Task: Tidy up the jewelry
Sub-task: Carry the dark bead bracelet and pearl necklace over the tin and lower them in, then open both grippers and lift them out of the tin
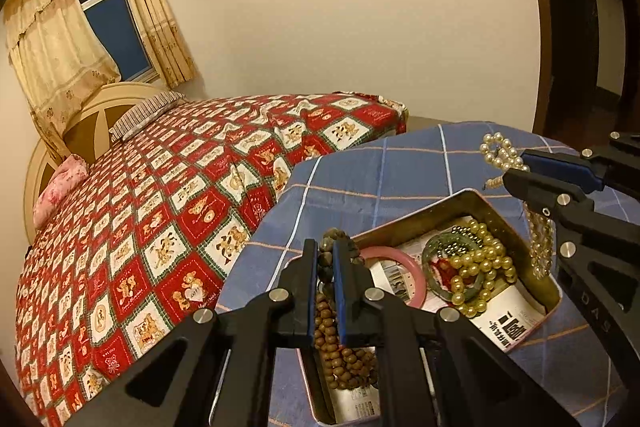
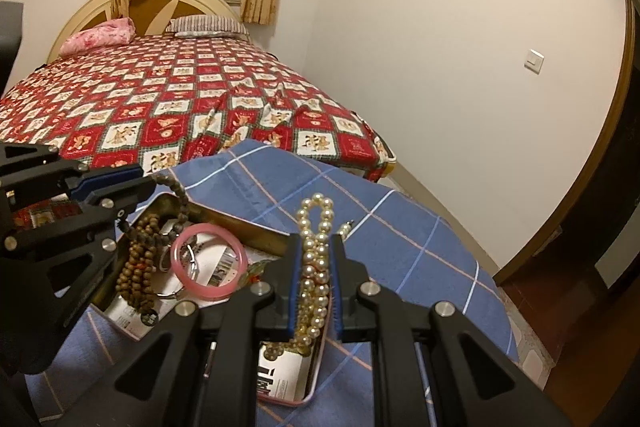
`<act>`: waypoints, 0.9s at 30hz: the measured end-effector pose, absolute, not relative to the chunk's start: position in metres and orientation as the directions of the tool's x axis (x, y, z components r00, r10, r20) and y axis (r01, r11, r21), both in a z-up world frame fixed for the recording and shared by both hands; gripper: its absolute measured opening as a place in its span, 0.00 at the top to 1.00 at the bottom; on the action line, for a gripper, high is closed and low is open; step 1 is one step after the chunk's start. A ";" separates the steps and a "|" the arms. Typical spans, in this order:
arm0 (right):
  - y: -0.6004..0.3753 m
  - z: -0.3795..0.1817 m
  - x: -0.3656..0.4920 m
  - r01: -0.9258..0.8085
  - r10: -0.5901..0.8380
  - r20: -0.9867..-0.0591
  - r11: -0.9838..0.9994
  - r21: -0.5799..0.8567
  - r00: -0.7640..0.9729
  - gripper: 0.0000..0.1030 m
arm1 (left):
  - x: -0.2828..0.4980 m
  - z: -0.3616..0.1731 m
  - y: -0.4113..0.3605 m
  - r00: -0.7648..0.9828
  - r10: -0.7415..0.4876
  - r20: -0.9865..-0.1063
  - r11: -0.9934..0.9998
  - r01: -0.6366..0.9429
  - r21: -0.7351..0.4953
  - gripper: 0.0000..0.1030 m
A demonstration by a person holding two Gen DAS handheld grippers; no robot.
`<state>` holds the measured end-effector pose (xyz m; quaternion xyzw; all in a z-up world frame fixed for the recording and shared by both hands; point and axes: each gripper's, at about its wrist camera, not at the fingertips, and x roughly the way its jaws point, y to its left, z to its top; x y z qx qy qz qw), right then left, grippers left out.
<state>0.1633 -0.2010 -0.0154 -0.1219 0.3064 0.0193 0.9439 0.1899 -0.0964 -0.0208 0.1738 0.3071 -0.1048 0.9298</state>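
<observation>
An open metal tin (image 1: 420, 209) (image 2: 224, 223) sits on a blue checked cloth. My left gripper (image 1: 325, 251) (image 2: 146, 177) is shut on a brown wooden bead string (image 1: 340, 355) (image 2: 138, 267) that hangs into the tin's near end. My right gripper (image 2: 316, 241) (image 1: 510, 167) is shut on a pearl necklace (image 2: 316, 267) (image 1: 498, 151) held above the tin's right side. Inside the tin lie a pink bangle (image 1: 412, 279) (image 2: 208, 261), a green bangle (image 1: 432, 255) and a heap of gold beads (image 1: 480, 267) on printed paper.
The blue checked cloth (image 1: 380, 167) (image 2: 400, 227) covers the table. A bed with a red patterned cover (image 1: 180, 187) (image 2: 180, 99) lies beyond it, with pillows, curtains and a window behind. A doorway (image 1: 592, 27) is at the right.
</observation>
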 end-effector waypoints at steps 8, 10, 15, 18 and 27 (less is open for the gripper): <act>-0.198 -0.026 0.173 -0.111 -0.049 -0.603 0.968 -0.225 0.796 0.86 | 0.199 -0.035 -0.091 0.777 -0.073 -0.625 0.923 0.290 0.254 0.93; -0.198 -0.029 0.176 -0.110 -0.053 -0.609 0.968 -0.227 0.792 0.86 | 0.201 -0.038 -0.091 0.772 -0.071 -0.632 0.924 0.289 0.249 0.93; -0.197 -0.035 0.183 -0.110 -0.057 -0.621 0.967 -0.228 0.782 0.86 | 0.207 -0.044 -0.092 0.762 -0.067 -0.644 0.927 0.286 0.242 0.93; -0.197 -0.039 0.186 -0.115 -0.055 -0.627 0.967 -0.228 0.777 0.86 | 0.209 -0.048 -0.092 0.759 -0.063 -0.648 0.925 0.288 0.248 0.93; -0.195 -0.049 0.191 -0.130 -0.047 -0.644 0.966 -0.225 0.764 0.86 | 0.212 -0.058 -0.090 0.746 -0.051 -0.664 0.924 0.287 0.252 0.93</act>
